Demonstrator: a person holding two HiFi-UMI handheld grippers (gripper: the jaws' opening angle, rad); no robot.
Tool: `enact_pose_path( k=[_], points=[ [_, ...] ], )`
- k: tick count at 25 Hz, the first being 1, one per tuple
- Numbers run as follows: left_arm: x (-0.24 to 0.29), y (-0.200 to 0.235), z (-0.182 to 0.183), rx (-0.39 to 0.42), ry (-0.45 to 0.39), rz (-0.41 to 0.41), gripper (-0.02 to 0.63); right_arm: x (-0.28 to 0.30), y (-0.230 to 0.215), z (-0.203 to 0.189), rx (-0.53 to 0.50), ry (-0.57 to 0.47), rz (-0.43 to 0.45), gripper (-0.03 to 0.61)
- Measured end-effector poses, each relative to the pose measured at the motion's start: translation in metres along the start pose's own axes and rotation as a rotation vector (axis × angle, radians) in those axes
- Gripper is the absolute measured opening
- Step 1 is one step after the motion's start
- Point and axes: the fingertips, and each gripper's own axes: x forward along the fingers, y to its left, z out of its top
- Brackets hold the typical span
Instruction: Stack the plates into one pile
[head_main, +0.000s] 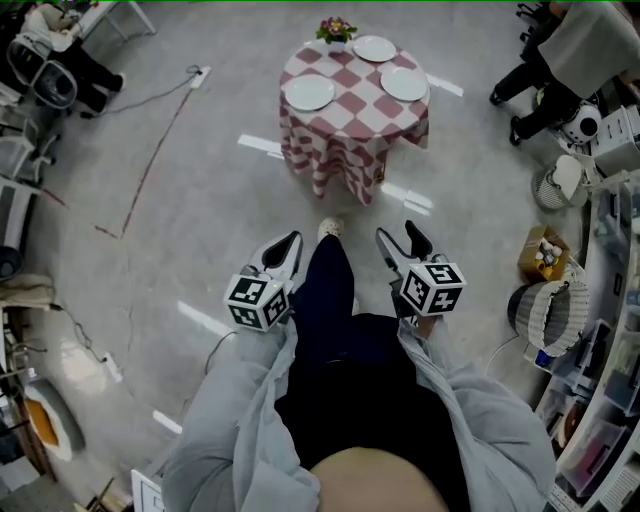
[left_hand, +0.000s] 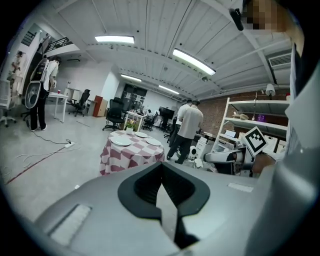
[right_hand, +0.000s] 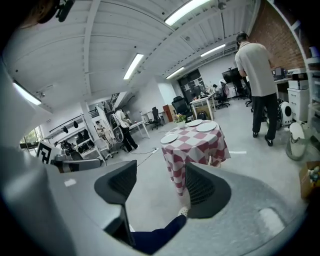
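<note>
**Plates Unstacked, Grippers Well Short of the Table**

Three white plates (head_main: 310, 92) are seen lying apart on the checked table (head_main: 350, 135), near a small flower pot (head_main: 336, 28). Both grippers are held well away, over the floor (head_main: 200, 200). The left gripper (head_main: 288, 243) is seen with jaws pressed together, empty; the right gripper (head_main: 398, 233) is held with jaws spread, nothing between them.

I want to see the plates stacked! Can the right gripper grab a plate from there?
Probably not yet. The right gripper is open, but the table with the plates stands well off across the floor. Nothing blocks the way; stepping closer should help.
</note>
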Motion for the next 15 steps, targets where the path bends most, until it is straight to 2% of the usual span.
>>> enact_pose_path(
  k=[5,8,15],
  points=[
    [0.037,0.017,0.033,0.002,-0.029,-0.023,0.012,0.028,-0.017,0.031,0.002,-0.013,-0.019,0.298],
    [0.061,0.032,0.046,-0.002,-0.018,-0.042,0.012,0.052,-0.025,0.051,0.006,-0.017,-0.025,0.298],
    [0.116,0.068,0.099,0.028,-0.029,-0.073,0.012,0.100,-0.039,0.116,0.006,-0.070,-0.044,0.298]
  ],
)
